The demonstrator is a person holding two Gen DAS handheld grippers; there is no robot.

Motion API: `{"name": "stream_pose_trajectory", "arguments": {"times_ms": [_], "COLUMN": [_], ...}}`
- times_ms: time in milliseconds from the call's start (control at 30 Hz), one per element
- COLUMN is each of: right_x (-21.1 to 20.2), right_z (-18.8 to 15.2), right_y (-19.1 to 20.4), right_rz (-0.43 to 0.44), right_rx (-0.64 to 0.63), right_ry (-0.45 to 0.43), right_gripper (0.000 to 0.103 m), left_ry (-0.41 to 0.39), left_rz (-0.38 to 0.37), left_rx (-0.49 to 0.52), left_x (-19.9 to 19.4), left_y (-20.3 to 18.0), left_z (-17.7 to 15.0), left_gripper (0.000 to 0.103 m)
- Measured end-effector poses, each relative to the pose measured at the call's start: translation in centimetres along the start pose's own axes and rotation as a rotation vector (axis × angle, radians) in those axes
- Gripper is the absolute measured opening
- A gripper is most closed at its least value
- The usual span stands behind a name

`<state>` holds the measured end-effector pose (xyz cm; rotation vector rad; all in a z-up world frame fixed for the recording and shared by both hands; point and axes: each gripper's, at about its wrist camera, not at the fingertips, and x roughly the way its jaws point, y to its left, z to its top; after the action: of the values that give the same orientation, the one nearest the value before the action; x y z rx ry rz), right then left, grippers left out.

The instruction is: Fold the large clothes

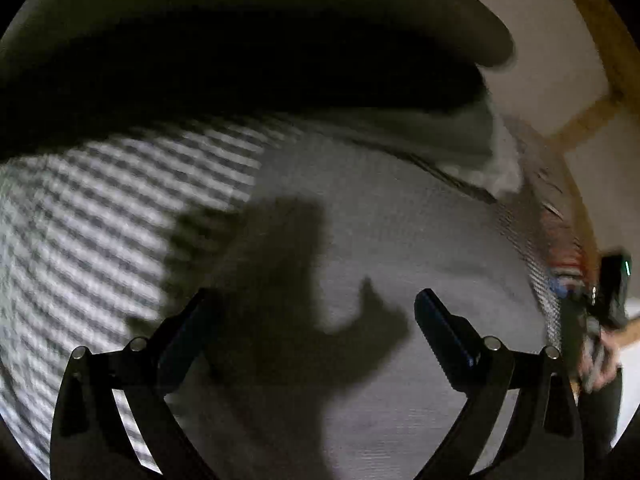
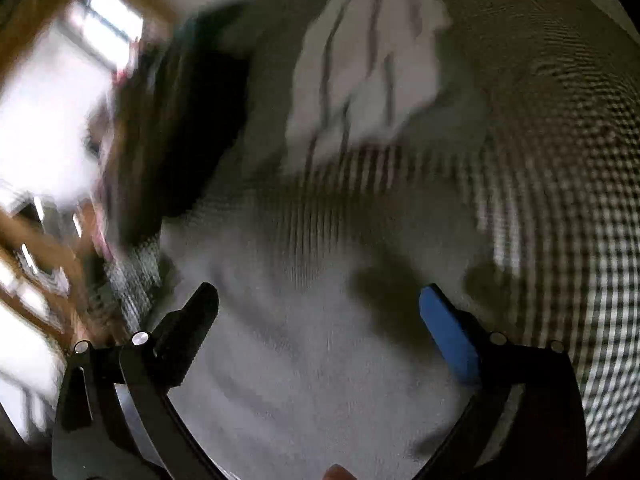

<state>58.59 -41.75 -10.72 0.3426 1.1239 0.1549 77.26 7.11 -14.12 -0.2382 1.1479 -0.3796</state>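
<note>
Two claws are hanging spread wide over a pale grey garment (image 1: 380,248), and neither is gripping anything. Between the fingers of the left claw (image 1: 316,332) only flat grey cloth is showing, with the dark shadow of the claw falling across it. The right claw (image 2: 320,320) is also standing released, its blue pad (image 2: 448,340) and its black finger (image 2: 192,328) well apart, with plain grey cloth lying between them.

That grey garment is lying spread on a surface covered in a black-and-white checked cloth (image 1: 88,208). In the left wrist view the checks are showing to the left of the garment; in the right wrist view the checked cloth (image 2: 580,240) is running along the garment's right side and beyond its far edge.

Beyond the garment, in the right wrist view, a white cloth with thin dark stripes (image 2: 360,64) is lying crumpled on the checks, and a dark piece of fabric (image 2: 188,120) is sitting left of it. Much of that view is blurring, so finer detail cannot be told.

At the right edge of the left wrist view, past the garment, a person's hand (image 1: 600,364) is holding the other claw's black body (image 1: 612,288).
</note>
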Motion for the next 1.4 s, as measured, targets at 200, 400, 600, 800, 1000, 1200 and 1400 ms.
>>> {"name": "stream_pose_trajectory", "arguments": {"times_ms": [200, 400, 600, 800, 1000, 1200, 1400], "right_x": [0.0, -2.0, -1.7, -3.8, -6.6, -5.5, -5.6], "right_z": [-4.5, -8.2, -10.9, -14.4, -19.7, -20.3, -20.4], "right_y": [1.5, 1.5, 2.5, 2.2, -1.9, -2.3, 0.3], "right_rz": [-0.259, -0.238, -0.365, -0.402, -0.158, -0.112, -0.103], "right_rx": [-0.082, -0.040, -0.097, -0.143, -0.036, 0.005, -0.049], "right_ry": [0.009, -0.011, -0.012, -0.092, -0.182, -0.198, -0.264], "right_gripper": [0.100, 0.100, 0.100, 0.099, 0.067, 0.077, 0.062], "left_ry": [-0.060, -0.053, -0.050, -0.013, -0.072, -0.054, -0.094], "left_rz": [-0.005, -0.343, 0.290, 0.172, -0.063, -0.126, -0.093], "left_rx": [-0.188, 0.035, 0.286, 0.165, 0.116, 0.115, 0.093], "left_x": [-3.3, -6.6, -3.0, -2.9, -5.3, -5.7, -6.6], "left_y": [7.9, 0.5, -5.0, -1.2, 1.3, 2.4, 2.1], "left_z": [-2.0, -7.4, -11.8, -12.4, -14.7, -16.4, -16.6], "left_gripper": [0.097, 0.097, 0.097, 0.098, 0.097, 0.049, 0.040]}}
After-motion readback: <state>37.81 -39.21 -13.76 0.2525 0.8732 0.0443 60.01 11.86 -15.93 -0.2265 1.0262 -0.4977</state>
